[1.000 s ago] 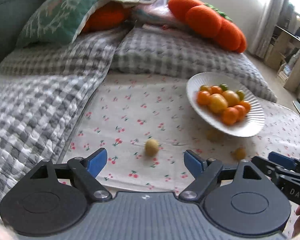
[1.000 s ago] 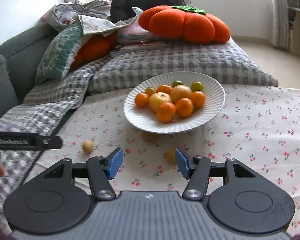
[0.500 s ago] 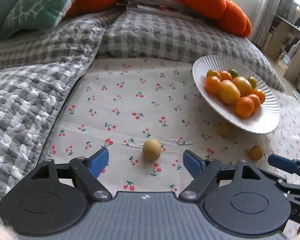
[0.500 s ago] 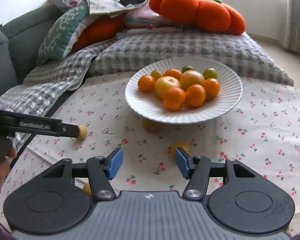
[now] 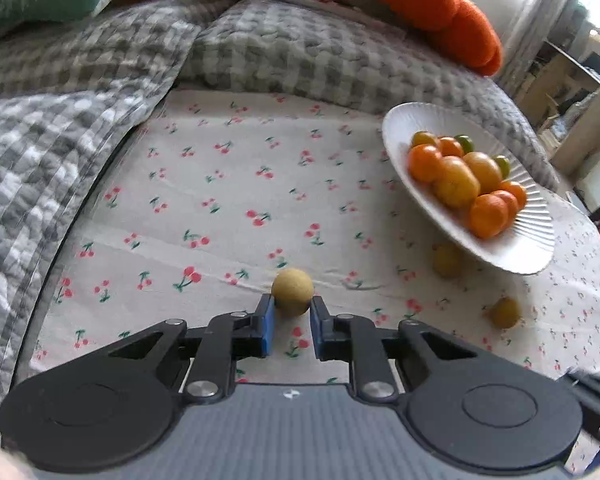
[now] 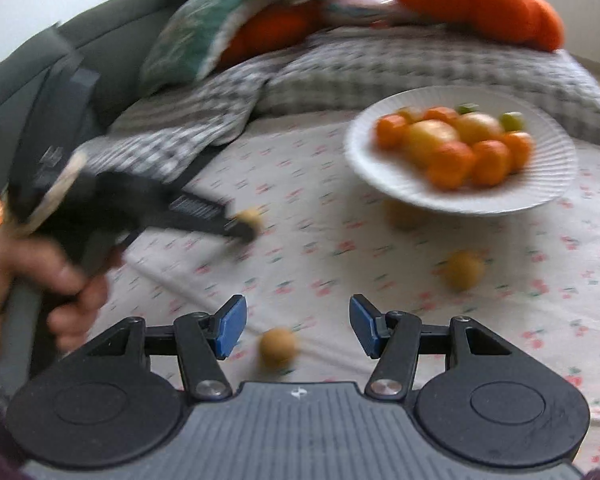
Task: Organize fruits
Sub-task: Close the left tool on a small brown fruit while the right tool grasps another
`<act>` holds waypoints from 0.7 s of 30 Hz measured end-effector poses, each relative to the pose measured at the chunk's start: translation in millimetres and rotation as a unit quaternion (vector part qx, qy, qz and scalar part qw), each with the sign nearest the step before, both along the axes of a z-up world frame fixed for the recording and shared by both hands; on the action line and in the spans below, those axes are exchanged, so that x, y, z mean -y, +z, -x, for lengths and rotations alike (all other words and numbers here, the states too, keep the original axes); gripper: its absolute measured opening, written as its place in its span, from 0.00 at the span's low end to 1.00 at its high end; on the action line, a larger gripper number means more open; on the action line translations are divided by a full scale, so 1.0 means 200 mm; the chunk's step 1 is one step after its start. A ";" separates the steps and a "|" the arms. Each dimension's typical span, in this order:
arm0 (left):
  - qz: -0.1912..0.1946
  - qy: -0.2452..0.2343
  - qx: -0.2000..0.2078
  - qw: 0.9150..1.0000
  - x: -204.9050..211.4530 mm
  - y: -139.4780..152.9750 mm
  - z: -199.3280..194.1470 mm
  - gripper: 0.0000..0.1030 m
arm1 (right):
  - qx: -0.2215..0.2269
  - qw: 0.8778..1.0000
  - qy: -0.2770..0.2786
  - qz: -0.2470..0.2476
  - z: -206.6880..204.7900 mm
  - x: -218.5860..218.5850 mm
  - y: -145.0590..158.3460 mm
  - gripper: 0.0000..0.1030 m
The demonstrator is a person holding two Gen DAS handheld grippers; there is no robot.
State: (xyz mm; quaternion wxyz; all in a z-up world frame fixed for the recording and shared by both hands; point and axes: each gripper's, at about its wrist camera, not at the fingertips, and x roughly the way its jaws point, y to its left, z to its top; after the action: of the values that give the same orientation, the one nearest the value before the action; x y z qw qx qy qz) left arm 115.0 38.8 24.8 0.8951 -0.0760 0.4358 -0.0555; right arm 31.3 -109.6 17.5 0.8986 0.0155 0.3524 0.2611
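A white ribbed plate piled with orange and yellow fruits stands on the cherry-print cloth. My left gripper is shut on a small tan round fruit, which rests on the cloth. In the blurred right wrist view that left gripper appears at the left, with the tan fruit at its tips. My right gripper is open just above the cloth. Another small tan fruit lies on the cloth between its fingers, untouched.
Two more loose fruits lie by the plate's near edge. Grey checked quilts border the cloth at left and back, with an orange pumpkin cushion behind. A hand holds the left gripper.
My left gripper came down to the tan fruit and its jaws closed on it. My right gripper swung left and lower; a different small fruit now lies between its fingers.
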 end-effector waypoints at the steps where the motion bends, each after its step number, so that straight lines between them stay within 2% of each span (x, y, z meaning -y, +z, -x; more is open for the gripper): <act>1: 0.002 0.000 0.001 1.000 0.00 0.00 0.00 0.06 | -0.003 1.000 0.009 0.010 0.00 -0.02 -0.01 0.50; 3: 0.007 0.003 0.001 1.000 -0.01 0.00 0.00 0.06 | -0.007 0.999 0.022 0.030 0.01 -0.05 -0.03 0.47; 7: 0.009 0.007 0.000 1.000 -0.03 0.00 -0.01 0.06 | -0.017 0.998 0.029 0.050 0.02 -0.07 -0.06 0.29; 9: 0.010 0.008 0.000 1.000 -0.03 0.01 -0.01 0.06 | -0.015 0.998 0.029 0.059 0.01 -0.08 -0.05 0.23; 14: 0.007 0.011 0.003 1.000 -0.02 0.01 -0.02 0.07 | -0.011 0.997 0.027 0.066 0.02 -0.08 -0.05 0.23; 21: 0.005 0.008 0.001 1.000 -0.01 0.00 -0.06 0.17 | -0.006 0.998 0.028 0.058 0.02 -0.09 -0.02 0.23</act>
State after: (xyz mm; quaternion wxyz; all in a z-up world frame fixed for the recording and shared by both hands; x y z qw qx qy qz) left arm 126.4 41.8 24.4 0.8957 -0.0839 0.4338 -0.0507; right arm 27.4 -91.7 13.4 0.8881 -0.0452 0.3728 0.2650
